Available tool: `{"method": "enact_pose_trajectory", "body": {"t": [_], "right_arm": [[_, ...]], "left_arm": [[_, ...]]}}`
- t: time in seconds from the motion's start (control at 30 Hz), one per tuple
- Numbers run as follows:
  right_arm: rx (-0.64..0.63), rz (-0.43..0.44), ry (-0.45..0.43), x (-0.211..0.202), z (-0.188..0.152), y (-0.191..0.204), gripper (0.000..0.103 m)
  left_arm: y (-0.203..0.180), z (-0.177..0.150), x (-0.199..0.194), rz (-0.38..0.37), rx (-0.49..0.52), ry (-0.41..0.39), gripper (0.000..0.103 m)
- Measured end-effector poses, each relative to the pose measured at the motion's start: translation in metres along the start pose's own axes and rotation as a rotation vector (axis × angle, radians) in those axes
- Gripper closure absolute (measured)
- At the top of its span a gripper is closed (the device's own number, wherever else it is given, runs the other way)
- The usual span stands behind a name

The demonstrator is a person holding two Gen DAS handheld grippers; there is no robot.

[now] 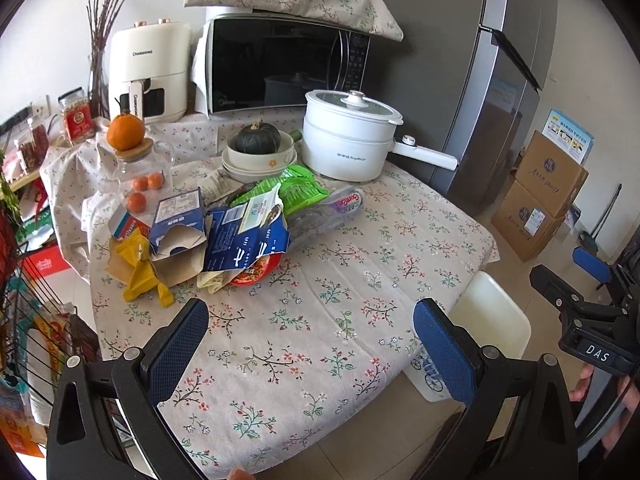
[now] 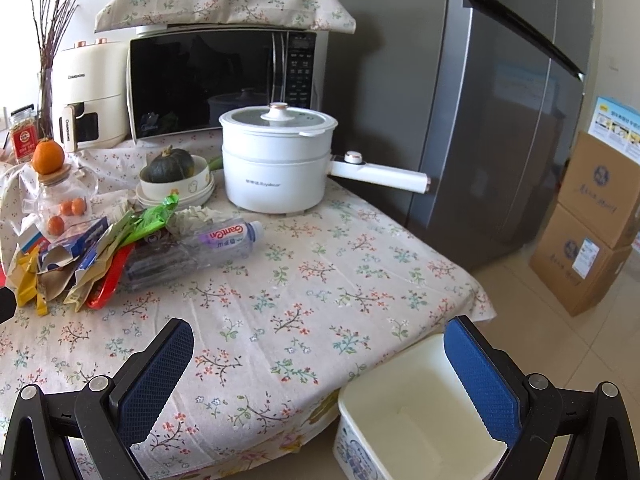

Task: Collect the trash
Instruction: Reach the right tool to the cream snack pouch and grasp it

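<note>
A pile of trash lies on the left of the floral table [image 1: 320, 344]: torn blue cartons [image 1: 240, 236], a green bag [image 1: 298, 188], a crushed clear bottle [image 1: 336, 210], a yellow wrapper [image 1: 138, 276] and a red noodle bowl [image 1: 256, 274]. My left gripper [image 1: 312, 318] hangs open over the tablecloth, short of the pile and holding nothing. My right gripper [image 2: 320, 336] is open too, above the table's near corner; its right finger is over a white bin [image 2: 400, 392] on the floor. The bottle [image 2: 224, 240] and green bag [image 2: 154, 216] lie far ahead to the left.
A white electric pot [image 1: 348, 136] with a long handle, stacked bowls holding a dark squash [image 1: 258, 140], a glass jar with oranges [image 1: 144, 176], a microwave [image 1: 280, 64] and an air fryer [image 1: 150, 72] stand behind. Fridge [image 2: 480, 100] and cardboard boxes [image 2: 592, 220] stand right; a wire rack [image 1: 36, 320] left.
</note>
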State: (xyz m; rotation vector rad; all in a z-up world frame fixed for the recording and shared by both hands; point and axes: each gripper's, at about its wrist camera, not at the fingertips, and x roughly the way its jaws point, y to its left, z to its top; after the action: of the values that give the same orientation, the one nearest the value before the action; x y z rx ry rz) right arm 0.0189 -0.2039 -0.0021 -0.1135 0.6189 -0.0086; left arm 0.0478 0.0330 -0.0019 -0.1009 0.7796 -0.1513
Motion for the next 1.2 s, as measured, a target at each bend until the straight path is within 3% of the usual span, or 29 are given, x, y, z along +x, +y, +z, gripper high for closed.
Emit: {"method": "enact_pose_trajectory", "body": {"t": [0.13,0.27,0.33,0.4,0.53,0.73,0.87,1.0,1.1,1.2], "right_arm": [[-0.073,0.074,0.105,0.026,0.021,0.015,0.0],[-0.067,0.159,0.186,0.059,0.04,0.023,0.0],[-0.046,0.21,0.256,0.085,0.047,0.027,0.0],[0.002,0.252,0.3,0.105,0.045,0.028,0.0],[0.015,0.323,0.407,0.131,0.029,0.032,0.0],[-0.007,0.285,0.408,0.144,0.035,0.03,0.0],[-0.001,0.267,0.424,0.155,0.035,0.025,0.0],[-0.008,0.255,0.427,0.158,0.032,0.023,0.0],[-0.022,0.241,0.426,0.157,0.03,0.021,0.0],[-0.02,0.237,0.425,0.155,0.029,0.019,0.0]], "left_arm": [[0.028,0.024,0.017,0.058,-0.036,0.049,0.0],[0.056,0.038,0.045,0.083,-0.064,0.107,0.0],[0.067,0.035,0.058,0.043,-0.083,0.105,0.008],[0.069,0.032,0.076,0.003,-0.077,0.145,0.023],[0.053,0.028,0.108,0.014,0.018,0.18,0.028],[0.03,0.028,0.145,0.144,0.193,0.158,0.032],[0.027,0.027,0.162,0.136,0.232,0.164,0.051],[0.027,0.03,0.165,0.146,0.227,0.143,0.083],[0.029,0.035,0.156,0.132,0.191,0.127,0.097],[0.029,0.041,0.139,0.111,0.16,0.087,0.103]]}}
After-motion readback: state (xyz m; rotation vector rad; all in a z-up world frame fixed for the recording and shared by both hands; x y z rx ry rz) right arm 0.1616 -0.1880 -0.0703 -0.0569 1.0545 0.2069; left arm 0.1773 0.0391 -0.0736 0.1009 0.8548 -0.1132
